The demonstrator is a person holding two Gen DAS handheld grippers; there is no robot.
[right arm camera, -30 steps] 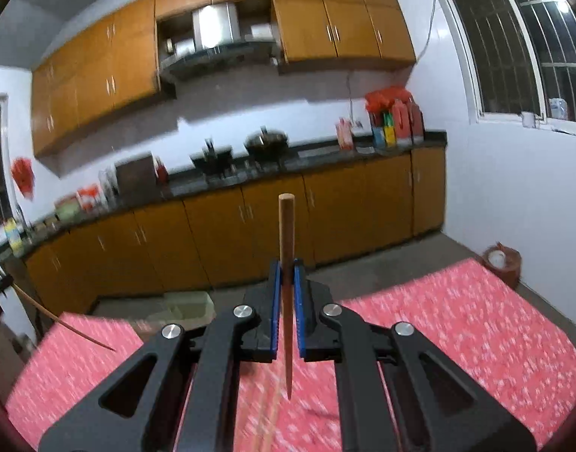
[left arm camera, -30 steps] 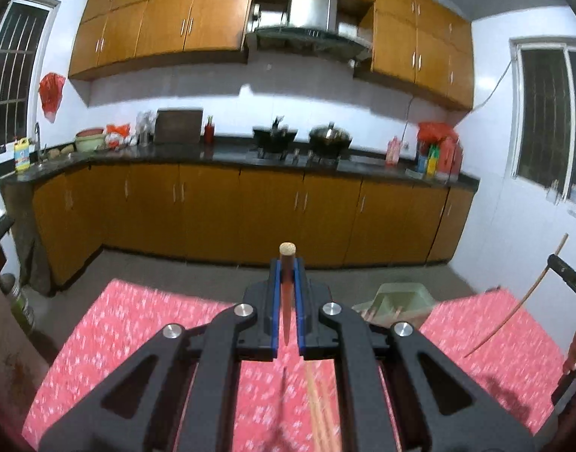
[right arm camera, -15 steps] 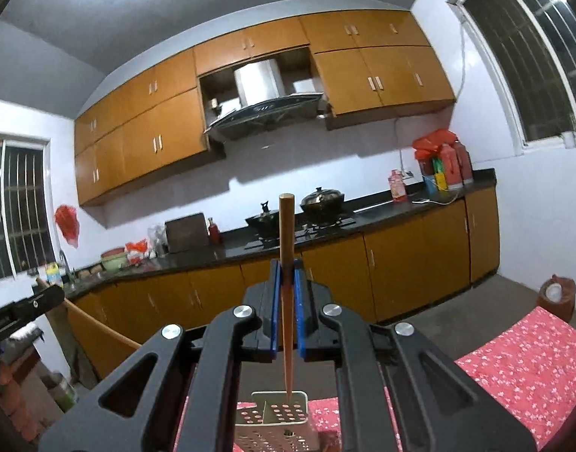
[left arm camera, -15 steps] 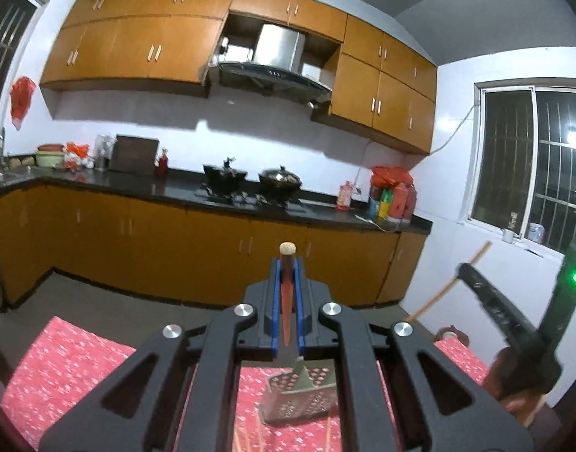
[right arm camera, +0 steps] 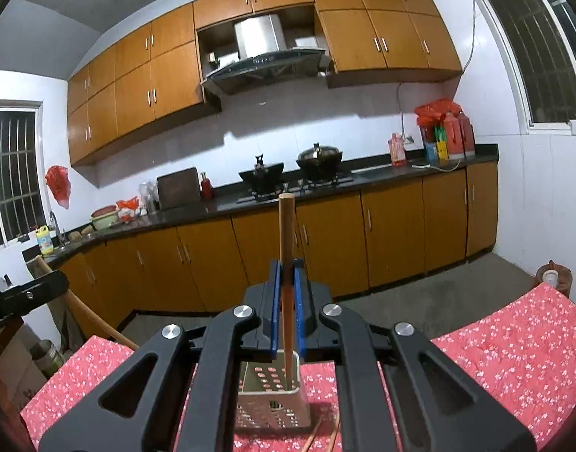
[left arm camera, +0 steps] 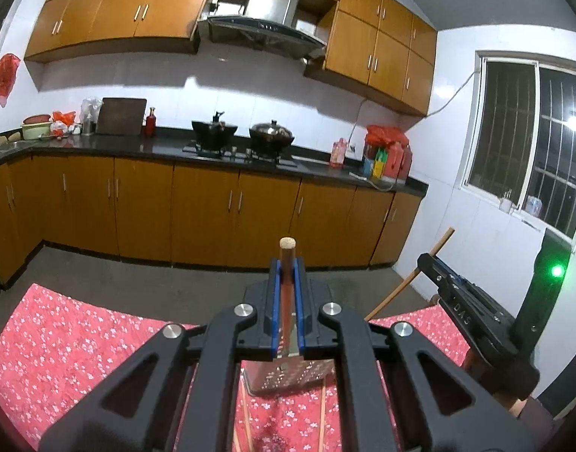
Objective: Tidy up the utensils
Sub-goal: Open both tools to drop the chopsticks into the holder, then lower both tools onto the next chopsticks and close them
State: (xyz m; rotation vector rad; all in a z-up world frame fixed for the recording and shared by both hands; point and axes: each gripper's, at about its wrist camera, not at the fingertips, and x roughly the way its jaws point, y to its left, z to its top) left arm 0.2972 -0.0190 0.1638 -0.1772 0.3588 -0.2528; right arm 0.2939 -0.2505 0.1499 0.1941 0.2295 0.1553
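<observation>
Left hand-held gripper (left arm camera: 286, 263): blue pads pinched on a wooden chopstick (left arm camera: 287, 248), held about upright, blunt end poking just above the fingertips. Right hand-held gripper (right arm camera: 286, 263): also clamped on a wooden chopstick (right arm camera: 286, 226), near vertical, with much more of its length standing above the pads; its lower end points down over the open top of the perforated metal holder (right arm camera: 272, 395), whether it touches inside I can't tell.

Holder stands on the surface with the red floral cloth (right arm camera: 495, 358). In the left view the same holder (left arm camera: 291, 376) sits right under the left pads, partly hidden by the linkage. A few loose chopsticks (right arm camera: 318, 433) lie on the cloth just in front of the holder.

Right gripper (left arm camera: 472, 309) shows at the right edge of the left view, its chopstick tilted.
</observation>
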